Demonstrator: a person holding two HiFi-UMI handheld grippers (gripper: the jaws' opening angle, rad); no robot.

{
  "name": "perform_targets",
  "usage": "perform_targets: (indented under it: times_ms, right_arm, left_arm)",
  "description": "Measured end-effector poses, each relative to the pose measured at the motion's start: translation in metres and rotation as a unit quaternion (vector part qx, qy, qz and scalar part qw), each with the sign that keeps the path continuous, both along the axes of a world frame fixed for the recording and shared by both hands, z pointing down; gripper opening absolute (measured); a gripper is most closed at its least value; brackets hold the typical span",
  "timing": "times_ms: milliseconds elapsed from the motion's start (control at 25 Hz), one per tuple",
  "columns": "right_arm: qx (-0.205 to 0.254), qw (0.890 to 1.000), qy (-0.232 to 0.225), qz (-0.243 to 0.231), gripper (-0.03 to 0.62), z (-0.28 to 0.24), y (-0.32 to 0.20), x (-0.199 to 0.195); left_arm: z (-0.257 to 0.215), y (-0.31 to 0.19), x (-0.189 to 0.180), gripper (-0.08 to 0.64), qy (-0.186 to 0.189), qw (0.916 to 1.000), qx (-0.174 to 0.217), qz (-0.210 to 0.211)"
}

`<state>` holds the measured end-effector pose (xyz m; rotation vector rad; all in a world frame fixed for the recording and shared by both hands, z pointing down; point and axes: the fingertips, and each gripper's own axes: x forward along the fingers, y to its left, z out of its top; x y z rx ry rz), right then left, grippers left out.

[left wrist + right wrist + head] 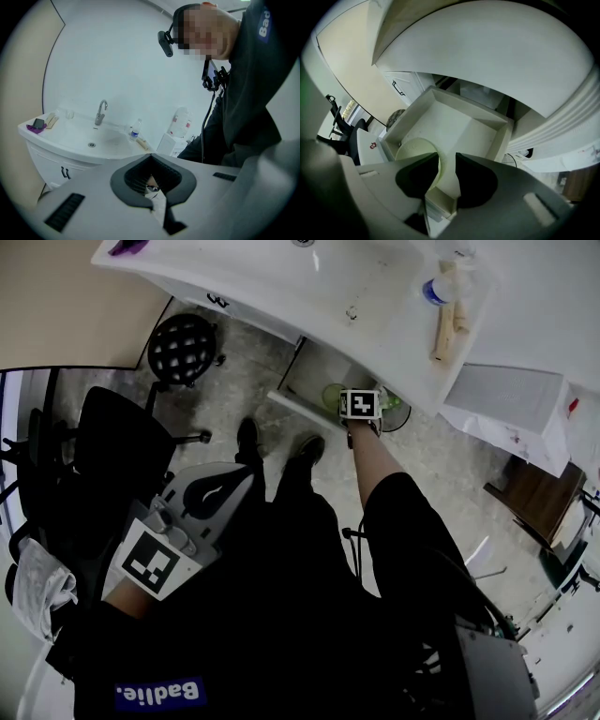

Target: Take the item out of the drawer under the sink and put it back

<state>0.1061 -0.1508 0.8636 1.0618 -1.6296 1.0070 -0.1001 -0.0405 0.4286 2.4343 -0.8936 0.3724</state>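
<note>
Under the white sink (pixel 281 287) a white drawer (pixel 440 97) stands pulled out. A pale green round bowl (pixel 411 149) lies in its near left corner; in the head view its green rim (pixel 334 396) shows beside the marker cube. My right gripper (pixel 447 165) hangs over the drawer with its jaws apart and nothing pressed between the pads; the bowl's edge lies by the left jaw. From the head view this gripper (pixel 359 403) reaches down under the counter. My left gripper (pixel 217 489) stays back near the person's body, jaws together and empty, pointing up (pixel 157 205).
A water bottle (pixel 435 289) and wooden pieces (pixel 444 329) lie on the counter; a purple item (pixel 127 247) sits at its left end. A white box (pixel 514 397) stands right of the sink. A black round stool (pixel 185 346) and a black chair (pixel 112 448) are on the left.
</note>
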Motion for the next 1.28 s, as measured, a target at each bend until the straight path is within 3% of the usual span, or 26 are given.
perform_targets:
  times_ms: [440, 840, 1040, 1280]
  right_arm:
    - [0.038, 0.999, -0.02, 0.009, 0.126, -0.042, 0.006, 0.009]
    - [0.069, 0.995, -0.068, 0.036, 0.124, -0.101, 0.03, 0.004]
    - [0.096, 0.988, -0.112, 0.049, 0.1, -0.138, 0.047, -0.007]
    - [0.164, 0.973, -0.158, 0.033, 0.062, -0.221, 0.063, -0.025]
  left_arm:
    - [-0.02, 0.002, 0.015, 0.005, 0.023, 0.9993, 0.025, 0.017]
    - [-0.037, 0.001, 0.037, 0.005, 0.028, 0.9974, 0.049, 0.045]
    - [-0.044, 0.001, 0.052, 0.005, 0.033, 0.9953, 0.061, 0.067]
    - [-0.059, -0.006, 0.07, 0.005, 0.043, 0.9925, 0.076, 0.085]
